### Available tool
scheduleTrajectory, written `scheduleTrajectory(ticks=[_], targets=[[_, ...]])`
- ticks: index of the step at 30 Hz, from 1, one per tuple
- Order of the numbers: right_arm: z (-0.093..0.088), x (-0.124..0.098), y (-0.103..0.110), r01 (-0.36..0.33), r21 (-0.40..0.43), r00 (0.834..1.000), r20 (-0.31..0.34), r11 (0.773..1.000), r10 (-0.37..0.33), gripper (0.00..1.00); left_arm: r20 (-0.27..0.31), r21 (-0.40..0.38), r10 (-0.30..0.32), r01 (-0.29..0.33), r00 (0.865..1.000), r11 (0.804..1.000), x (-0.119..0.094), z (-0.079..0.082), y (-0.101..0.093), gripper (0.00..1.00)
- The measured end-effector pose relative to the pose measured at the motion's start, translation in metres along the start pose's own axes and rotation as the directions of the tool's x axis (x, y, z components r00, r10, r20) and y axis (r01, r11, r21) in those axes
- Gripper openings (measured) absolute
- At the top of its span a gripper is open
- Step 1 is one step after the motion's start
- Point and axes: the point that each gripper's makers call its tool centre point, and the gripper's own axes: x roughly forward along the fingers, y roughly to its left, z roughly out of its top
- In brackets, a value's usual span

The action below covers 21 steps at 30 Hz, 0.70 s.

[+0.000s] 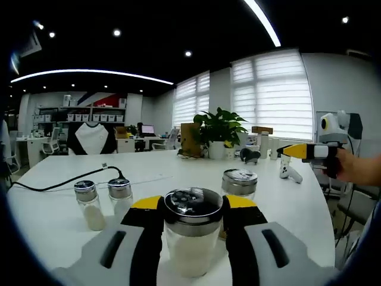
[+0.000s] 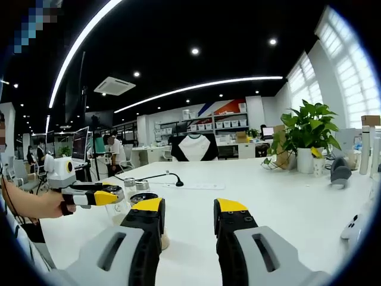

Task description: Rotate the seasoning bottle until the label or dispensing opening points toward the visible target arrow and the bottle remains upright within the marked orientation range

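Between the left gripper (image 1: 193,210) jaws stands a clamped seasoning bottle (image 1: 192,235), seemingly of white powder; right gripper (image 2: 188,211) wide.

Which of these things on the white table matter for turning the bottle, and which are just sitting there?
Job:
- clear glass seasoning bottle with perforated metal lid
- left gripper, jaws around it

Lying about:
- two small glass shakers
- second metal-lidded jar
- black cable
- potted green plant
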Motion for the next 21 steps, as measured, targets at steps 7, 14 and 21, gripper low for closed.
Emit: scheduleTrajectory(ticks=[7, 14, 21], targets=[[-0.009, 0.000, 0.006, -0.016, -0.076, 0.999, -0.028, 0.997, 0.014, 0.31, 0.001, -0.006, -0.197, 0.197, 0.980, 0.980, -0.002, 0.014, -0.008, 0.44], [-0.007, 0.001, 0.014, -0.055, -0.052, 0.998, -0.020, 0.997, 0.054, 0.32, -0.098, 0.096, -0.309, 0.318, 0.946, 0.943, 0.004, 0.008, -0.010, 0.47], [-0.009, 0.002, 0.015, -0.065, -0.045, 0.998, -0.027, 0.997, 0.064, 0.33, -0.149, 0.119, -0.346, 0.364, 0.926, 0.924, 0.011, -0.001, -0.013, 0.44]])
